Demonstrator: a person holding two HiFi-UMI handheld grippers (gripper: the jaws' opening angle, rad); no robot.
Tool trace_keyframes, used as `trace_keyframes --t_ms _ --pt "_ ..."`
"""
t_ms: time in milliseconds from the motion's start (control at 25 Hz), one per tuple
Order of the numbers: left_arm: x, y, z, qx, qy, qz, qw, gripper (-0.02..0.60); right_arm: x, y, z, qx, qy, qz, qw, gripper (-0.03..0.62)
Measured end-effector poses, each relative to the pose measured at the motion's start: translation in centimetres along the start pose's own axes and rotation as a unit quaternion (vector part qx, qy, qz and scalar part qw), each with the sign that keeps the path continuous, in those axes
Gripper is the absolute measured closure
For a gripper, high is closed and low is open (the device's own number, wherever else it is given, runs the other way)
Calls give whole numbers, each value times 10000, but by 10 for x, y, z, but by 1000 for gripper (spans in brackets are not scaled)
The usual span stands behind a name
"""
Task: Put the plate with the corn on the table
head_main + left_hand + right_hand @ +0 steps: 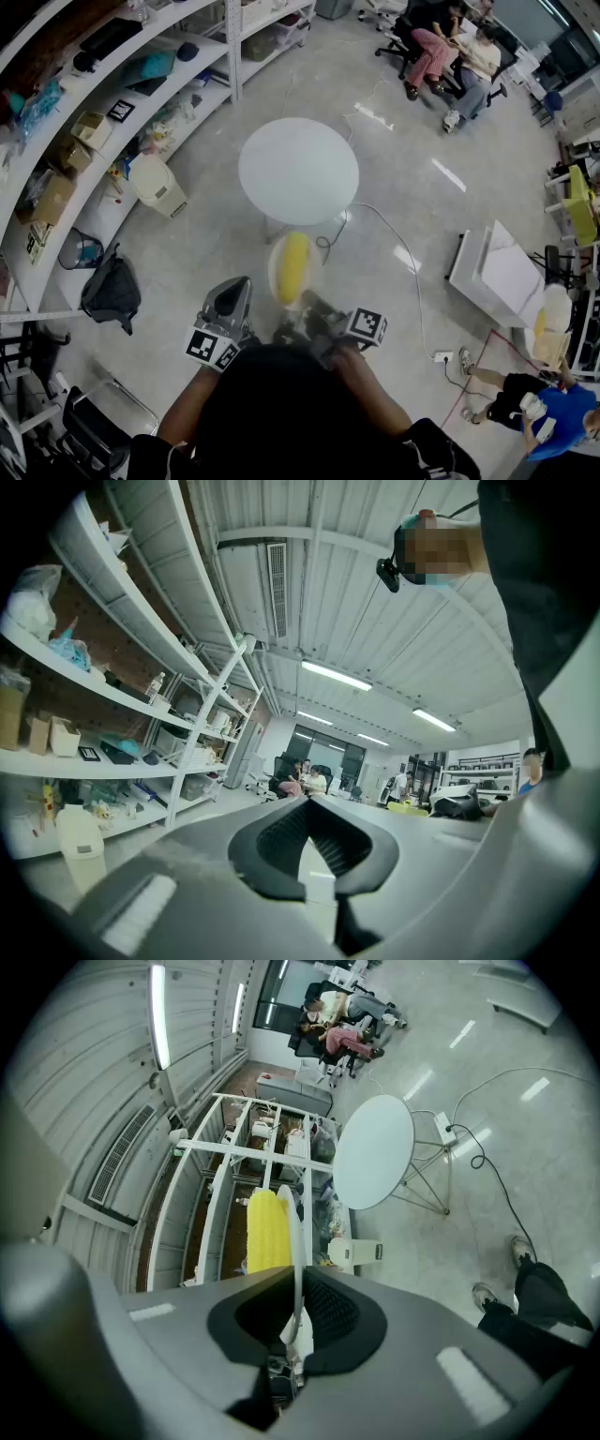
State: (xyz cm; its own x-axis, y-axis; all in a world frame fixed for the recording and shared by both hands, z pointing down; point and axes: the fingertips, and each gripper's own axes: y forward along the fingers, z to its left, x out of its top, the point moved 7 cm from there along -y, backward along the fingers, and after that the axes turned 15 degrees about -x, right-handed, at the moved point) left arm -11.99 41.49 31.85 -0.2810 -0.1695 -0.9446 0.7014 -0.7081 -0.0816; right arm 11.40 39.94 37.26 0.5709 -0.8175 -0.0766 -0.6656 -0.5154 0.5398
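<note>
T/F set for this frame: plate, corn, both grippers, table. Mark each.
1. The plate sits on the table. False: the right gripper holds it over the floor, short of the table.
2. The right gripper's fingers clamp the plate's rim. True.
3. The corn lies on the plate. True.
4. The left gripper helps hold the plate. False: it holds nothing.
5. The table is square. False: it is round.

Corn (293,265) on plate (273,270) near table (298,171)
</note>
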Motion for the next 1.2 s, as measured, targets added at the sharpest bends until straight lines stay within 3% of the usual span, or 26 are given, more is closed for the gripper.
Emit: trace_keyframes --t_ms 160,320,520,760,1000,1200 --pt "-1 1 -3 -4 -28 17 10000 578 -1 -6 -2 -197 49 22 9998 560" --pt "0 3 -6 -29 -17 20 10000 578 -1 -8 -3 -137 50 19 9999 560" --pt "0 7 -10 -21 10 17 10000 578 -1 -16 -4 -466 115 73 9988 562" --pt "-1 16 -17 -6 16 15 10000 578 8 -21 -4 -201 10 64 9998 560" --pt "-5 30 -25 75 7 -17 10000 578 20 -33 -13 -379 10 112 9992 560" --pt "-11 46 -32 287 -9 -61 9996 578 39 -35 -19 46 -114 221 9997 560"
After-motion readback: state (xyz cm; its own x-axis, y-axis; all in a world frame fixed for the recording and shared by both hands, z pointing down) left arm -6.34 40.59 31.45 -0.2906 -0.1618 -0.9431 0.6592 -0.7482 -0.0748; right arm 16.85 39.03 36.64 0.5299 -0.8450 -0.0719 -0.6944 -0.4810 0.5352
